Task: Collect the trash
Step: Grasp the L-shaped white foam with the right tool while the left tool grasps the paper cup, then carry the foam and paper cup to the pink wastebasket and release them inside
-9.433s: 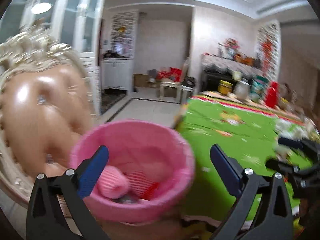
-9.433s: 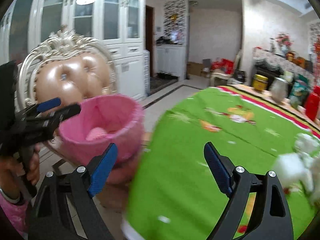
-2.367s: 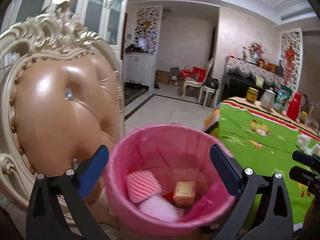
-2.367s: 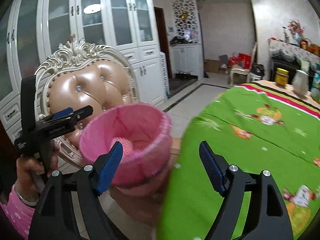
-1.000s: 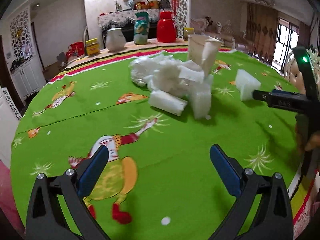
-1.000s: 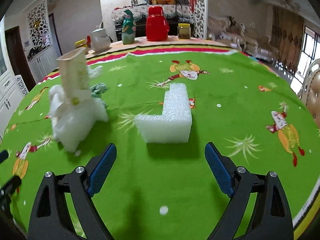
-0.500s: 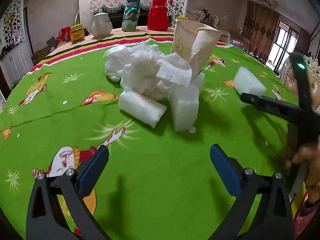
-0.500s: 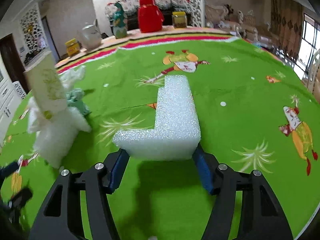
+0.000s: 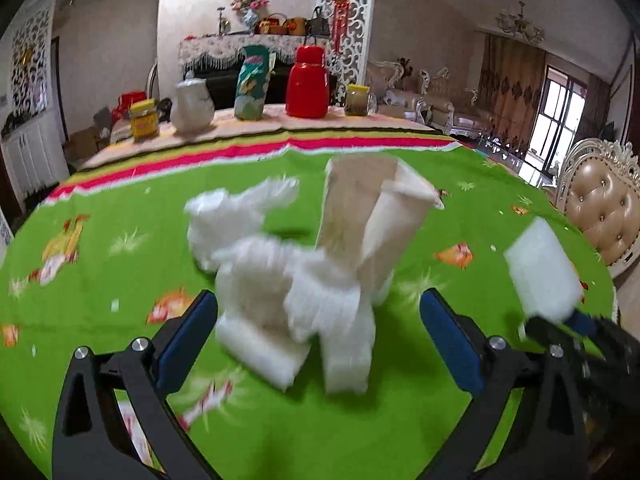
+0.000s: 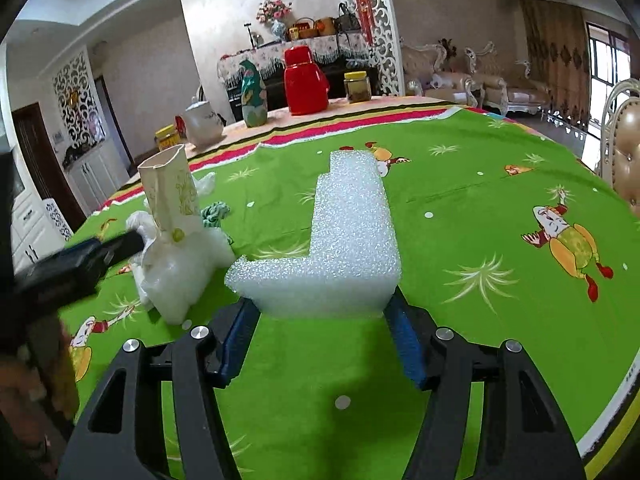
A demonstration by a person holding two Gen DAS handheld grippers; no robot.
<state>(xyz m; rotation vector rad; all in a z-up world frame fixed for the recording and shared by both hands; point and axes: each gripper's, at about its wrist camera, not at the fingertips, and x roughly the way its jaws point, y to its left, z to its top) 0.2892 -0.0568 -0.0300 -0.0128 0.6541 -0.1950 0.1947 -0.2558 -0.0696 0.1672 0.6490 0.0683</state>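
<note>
Foam block (image 10: 344,236), L-shaped, now sits clamped between the right gripper (image 10: 320,340) jaws, which have just closed from wide open, so it looks ready to lift off the counter (image 10: 500,200). Beyond the left gripper (image 9: 316,336), its jaws wide and empty, lies the foam-and-carton pile (image 9: 304,272).

Right tongs (image 10: 320,340): black angular frame, blue pads, silver screw heads. Left tongs (image 9: 316,344): same build.
</note>
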